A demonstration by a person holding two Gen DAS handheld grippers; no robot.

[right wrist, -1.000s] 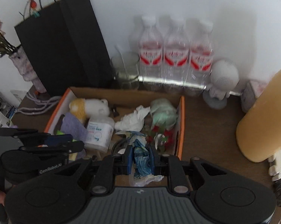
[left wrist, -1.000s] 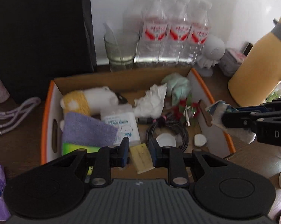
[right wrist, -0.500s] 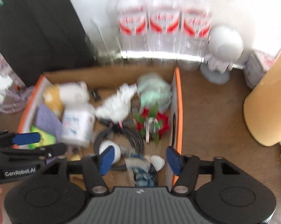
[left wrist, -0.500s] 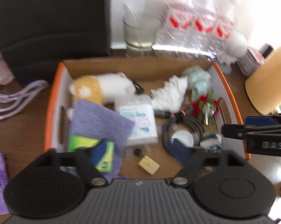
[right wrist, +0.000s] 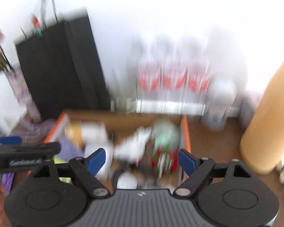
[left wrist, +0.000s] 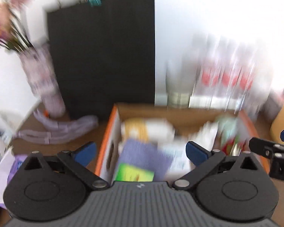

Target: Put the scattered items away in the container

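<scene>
Both views are motion-blurred. The cardboard box with orange rims [left wrist: 106,141] [right wrist: 185,132] holds several items: a yellow-and-white plush [left wrist: 147,128], a purple cloth [left wrist: 143,155], a green packet [left wrist: 134,173], white tissue [right wrist: 134,143], a mint-green object [right wrist: 164,130] and a red-green ornament [right wrist: 162,158]. My left gripper [left wrist: 140,154] is open wide and empty above the box's near left side. My right gripper [right wrist: 142,159] is open wide and empty above the box's near right part. Each gripper shows at the edge of the other's view.
A black bag [left wrist: 102,56] stands behind the box at left. Water bottles [right wrist: 172,83] line the wall. A large yellow bottle [right wrist: 266,124] stands at right. A patterned vase with flowers [left wrist: 43,79] and a purple cord [left wrist: 56,130] lie left of the box. A purple packet [left wrist: 15,168] lies near left.
Both grippers opened; the yellow piece and the blue-white wrapper dropped into the box. Both grippers have since risen and tilted up, the left one shifting left.
</scene>
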